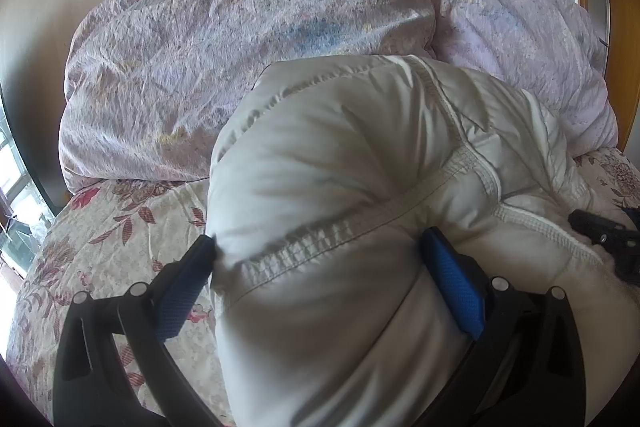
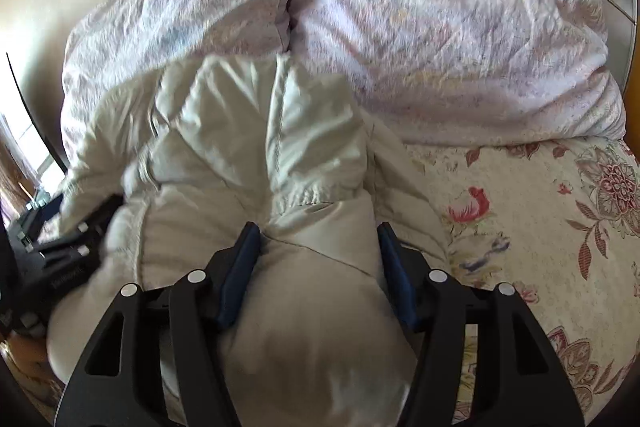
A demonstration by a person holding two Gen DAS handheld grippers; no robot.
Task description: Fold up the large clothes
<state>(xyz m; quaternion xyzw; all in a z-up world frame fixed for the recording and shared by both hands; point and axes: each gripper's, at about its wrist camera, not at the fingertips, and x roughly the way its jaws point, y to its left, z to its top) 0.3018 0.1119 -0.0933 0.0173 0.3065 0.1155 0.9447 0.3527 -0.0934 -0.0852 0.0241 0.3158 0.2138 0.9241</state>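
Puffy white padded jacket (image 1: 360, 187) lies bunched on the floral quilted bedspread (image 1: 132, 227), just in front of the lilac crumpled duvet (image 1: 224, 39) heaped against the wall. Left gripper (image 1: 320, 255) tilts downward, its blue pads (image 1: 452, 287) pressed into a thick roll of jacket along a stitched seam. Right gripper (image 2: 316, 239) tilts likewise, jaws about half wide around another padded fold, pads touching its sides

We see a puffy off-white padded jacket (image 1: 344, 163) with grey-stitched seams, bunched into a thick mound across the centre and lower frame; in the right wrist view it (image 2: 256, 147) fills centre-left, creased.
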